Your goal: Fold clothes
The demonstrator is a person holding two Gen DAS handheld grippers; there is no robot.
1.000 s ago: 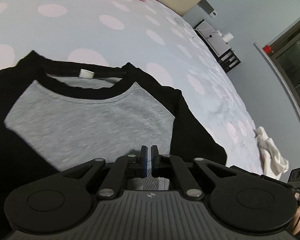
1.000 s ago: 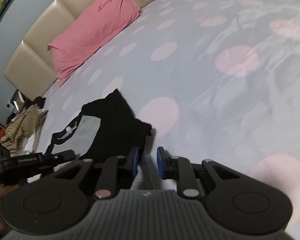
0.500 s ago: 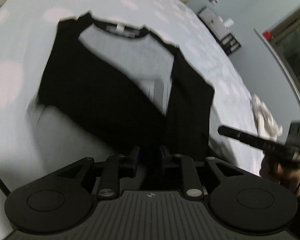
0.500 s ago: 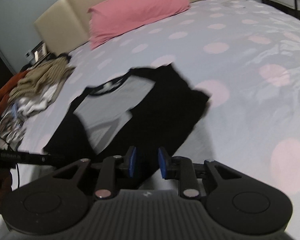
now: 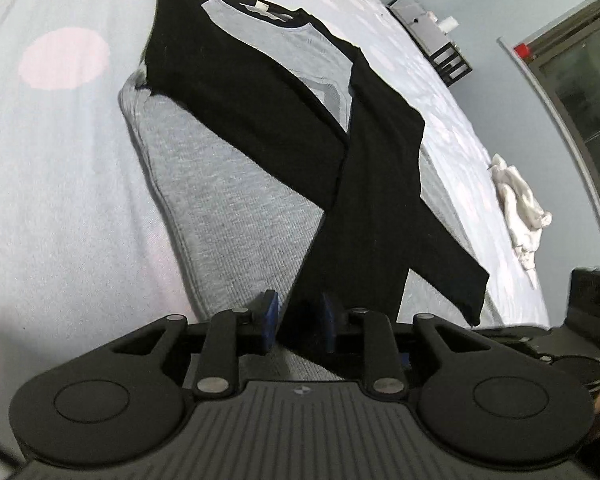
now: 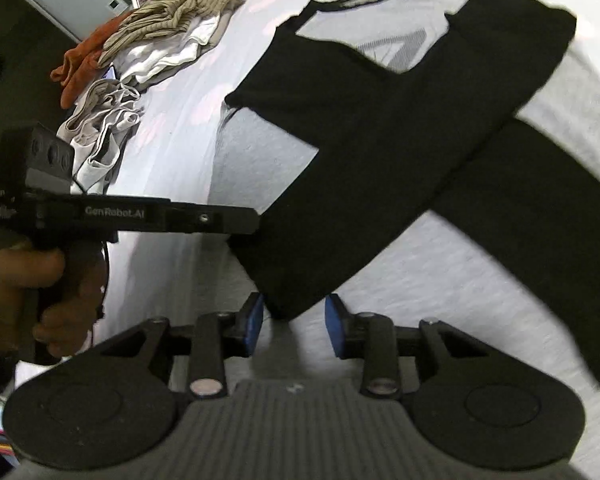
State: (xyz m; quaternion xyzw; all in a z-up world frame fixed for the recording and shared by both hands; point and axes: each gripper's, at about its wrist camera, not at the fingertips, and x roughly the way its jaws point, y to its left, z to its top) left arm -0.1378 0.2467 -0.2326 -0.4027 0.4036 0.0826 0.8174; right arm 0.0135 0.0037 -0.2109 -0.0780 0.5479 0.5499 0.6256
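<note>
A grey shirt (image 5: 228,208) with black sleeves lies flat on the dotted bed sheet (image 5: 60,168), collar at the far end. Both sleeves are folded over the body and cross in an X (image 6: 400,128). My left gripper (image 5: 298,316) hangs over the lower body, jaws opening, with one black cuff (image 5: 306,280) lying loose between them. My right gripper (image 6: 294,322) is opening too, and the other cuff (image 6: 296,300) rests just ahead of its blue pads (image 6: 254,320), untouched. The right wrist view also shows the left gripper (image 6: 248,220) from the side, held by a hand (image 6: 40,288).
A heap of striped, white and orange clothes (image 6: 160,24) lies on the bed's far left, with a pale garment (image 6: 104,120) nearer. A crumpled white cloth (image 5: 520,208) lies near the bed's right edge. A bedside shelf unit (image 5: 432,32) and a glass door (image 5: 580,100) stand beyond.
Both grippers pulled back from the collar end toward the hem, laying the black sleeves across the grey body. The left jaws went from shut to parted and the right jaws widened.
</note>
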